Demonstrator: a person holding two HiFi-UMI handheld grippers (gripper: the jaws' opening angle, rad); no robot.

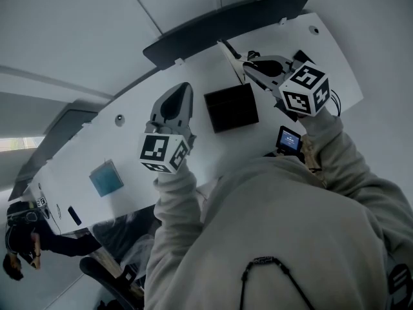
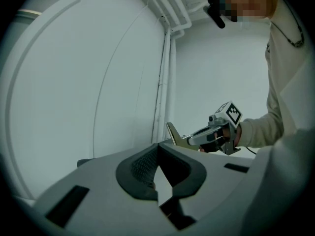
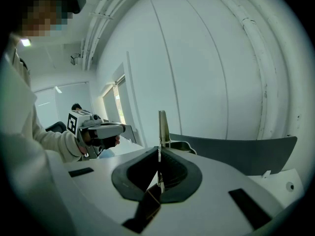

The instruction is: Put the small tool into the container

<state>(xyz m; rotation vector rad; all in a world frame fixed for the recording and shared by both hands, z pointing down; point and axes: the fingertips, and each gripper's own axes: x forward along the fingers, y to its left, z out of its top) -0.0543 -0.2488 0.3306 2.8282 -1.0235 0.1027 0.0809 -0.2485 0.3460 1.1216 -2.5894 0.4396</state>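
- Far left of the surface (image 1: 310, 50): a blue square pad (image 1: 105, 177), well apart from everything else and not part of the task.
- Left tongs (image 1: 186, 88): raised over the surface just left of the container. The left gripper view shows the tips together with nothing between them, so we call it idle.
- Container (image 1: 231, 107): a black square box, open on top, in the middle of the surface between the two tongs. It looks empty, though the inside is too dark for us to be sure.
- Right tongs (image 1: 247, 66): clamped tight on the small tool (image 1: 230, 52). It is a thin flat blade that sticks out past the tips toward the far edge.
- The tool is in the air beside the container's far right corner. It is not over the opening and not touching the box.
- Step, as we judge it: the tool is gripped and being carried, and it is not yet placed.
- Next move calls for bringing the right tongs back over the opening, tipping the blade down inside the walls, then letting go. The left tongs should keep clear.
- Risk: the long blade may catch the rim.
- Near right: a small screen device (image 1: 289, 139) by the sleeve, unused.
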